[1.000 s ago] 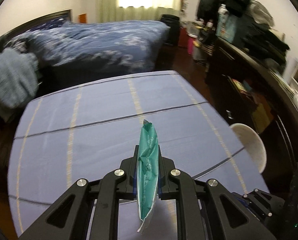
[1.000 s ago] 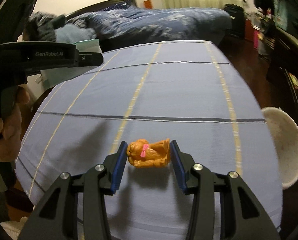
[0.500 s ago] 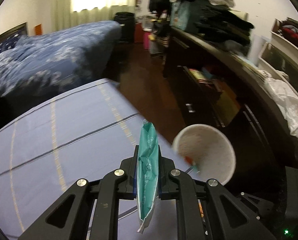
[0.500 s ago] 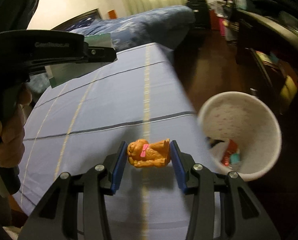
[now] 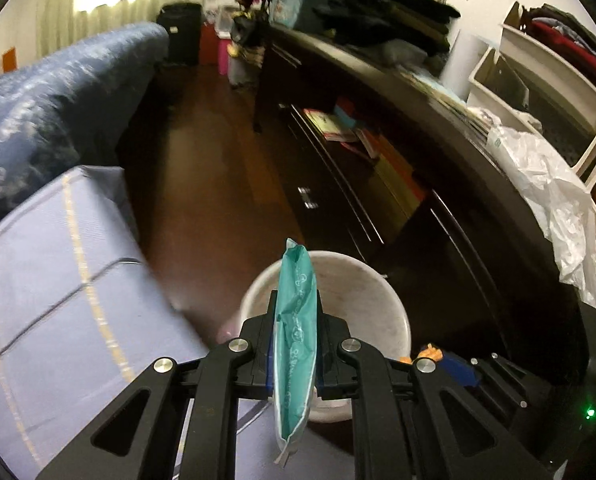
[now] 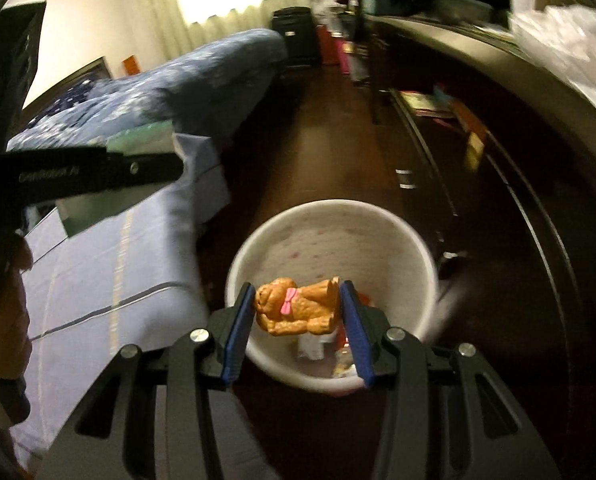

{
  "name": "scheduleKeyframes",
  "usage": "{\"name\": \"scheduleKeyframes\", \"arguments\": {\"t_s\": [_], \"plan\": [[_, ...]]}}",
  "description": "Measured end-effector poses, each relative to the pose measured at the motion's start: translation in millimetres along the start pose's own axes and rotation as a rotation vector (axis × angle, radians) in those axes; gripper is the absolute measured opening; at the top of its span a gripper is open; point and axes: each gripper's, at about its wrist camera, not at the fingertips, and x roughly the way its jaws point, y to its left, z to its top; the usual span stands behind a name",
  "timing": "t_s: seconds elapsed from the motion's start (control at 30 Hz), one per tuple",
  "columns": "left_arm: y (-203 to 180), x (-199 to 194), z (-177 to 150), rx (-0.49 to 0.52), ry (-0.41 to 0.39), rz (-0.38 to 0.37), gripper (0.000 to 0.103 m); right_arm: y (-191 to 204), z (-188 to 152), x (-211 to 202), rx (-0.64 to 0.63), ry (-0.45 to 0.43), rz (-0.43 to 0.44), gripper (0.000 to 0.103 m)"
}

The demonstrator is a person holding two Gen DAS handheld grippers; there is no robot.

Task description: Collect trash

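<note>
My left gripper (image 5: 296, 320) is shut on a flat teal wrapper (image 5: 296, 344) that stands on edge between its pads, held over the near rim of a white waste bin (image 5: 381, 316) on the floor. My right gripper (image 6: 298, 308) is shut on an orange toy dog (image 6: 298, 310) with a pink bow, lying sideways between the blue pads, above the same bin (image 6: 325, 236). Some scraps lie at the bin's bottom. In the right wrist view the left gripper's body (image 6: 86, 174) and the teal wrapper (image 6: 146, 138) show at the left, with a hand below.
A table under a blue striped cloth (image 5: 58, 280) ends just left of the bin. A dark wooden cabinet (image 5: 437, 208) runs along the right with books, a white plastic bag (image 5: 549, 200) and clothes on it. A bed with a blue duvet (image 5: 58, 96) stands behind; dark floor lies between.
Both grippers swung right from above the table to above the bin beside it, each still holding its item. The bin came from the right edge to the middle of both views.
</note>
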Motion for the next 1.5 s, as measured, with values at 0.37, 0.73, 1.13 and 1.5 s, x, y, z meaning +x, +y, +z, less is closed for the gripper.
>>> {"name": "scheduleKeyframes", "arguments": {"t_s": [0.37, 0.73, 1.13, 1.5], "plan": [[-9, 49, 5, 0.007, 0.091, 0.007, 0.013, -20, 6, 28, 0.028, 0.025, -0.064, 0.044], [-13, 70, 7, 0.016, 0.126, 0.005, 0.013, -24, 10, 60, 0.022, 0.067, -0.093, 0.044], [-16, 64, 9, 0.021, 0.104, 0.002, 0.035, -27, 13, 61, 0.022, 0.040, -0.103, 0.058], [-11, 28, 13, -0.011, -0.008, 0.034, 0.078, -14, 15, 40, -0.014, 0.025, -0.128, 0.065]]}}
